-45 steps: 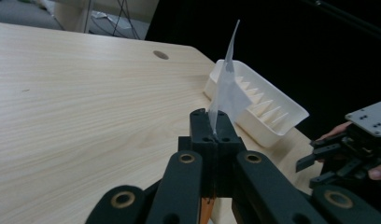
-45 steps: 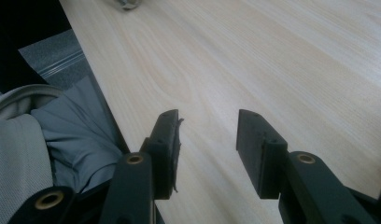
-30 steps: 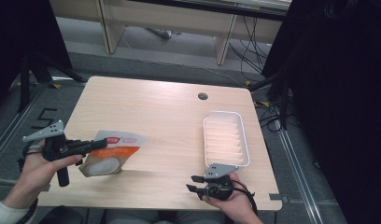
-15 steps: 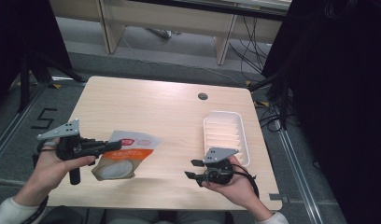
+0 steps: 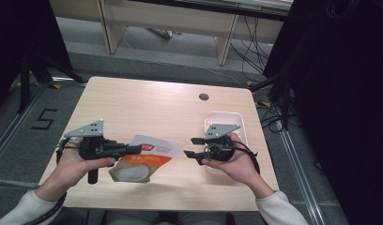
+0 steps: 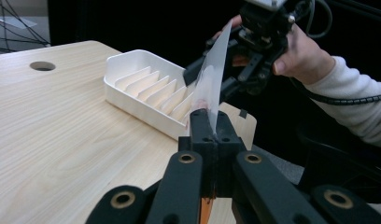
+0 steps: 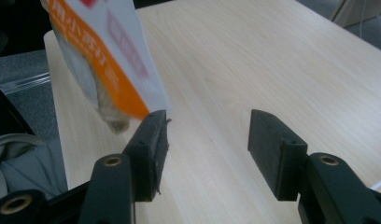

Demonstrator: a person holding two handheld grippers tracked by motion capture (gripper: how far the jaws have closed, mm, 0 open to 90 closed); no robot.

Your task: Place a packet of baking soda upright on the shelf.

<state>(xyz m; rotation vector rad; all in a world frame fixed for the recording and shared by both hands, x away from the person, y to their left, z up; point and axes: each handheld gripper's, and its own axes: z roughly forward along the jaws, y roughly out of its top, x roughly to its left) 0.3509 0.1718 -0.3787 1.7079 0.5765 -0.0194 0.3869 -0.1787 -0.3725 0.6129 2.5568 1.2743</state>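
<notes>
The left gripper (image 5: 133, 149) is clenched on the upper edge of the pouch (image 5: 141, 159), a white and orange bag with a clear window. The left gripper view shows both jaws pressed together on the thin edge of the pouch (image 6: 212, 88).

Changes against the 2 earlier high views:
1. The pouch has moved from the left part of the table (image 5: 147, 108) toward its middle, carried by the left gripper.
2. The right gripper (image 5: 193, 147) has left its place near the table's front edge and now hovers in front of the tray (image 5: 241, 123), pointed at the pouch.
3. The right jaws have just been opening. In the right gripper view they stand wide apart with nothing between them; the corner of the pouch (image 7: 109, 60) hangs just beside 1 pad.

Judgement: the 2 grippers are converging for a 2-handed hold. The released right gripper appears set to take the free edge of the pouch, probably to open it or steady it near the tray. That grasp is not yet made. The pouch edge is thin and limp, so the right jaws need to be lined up carefully before closing.
</notes>
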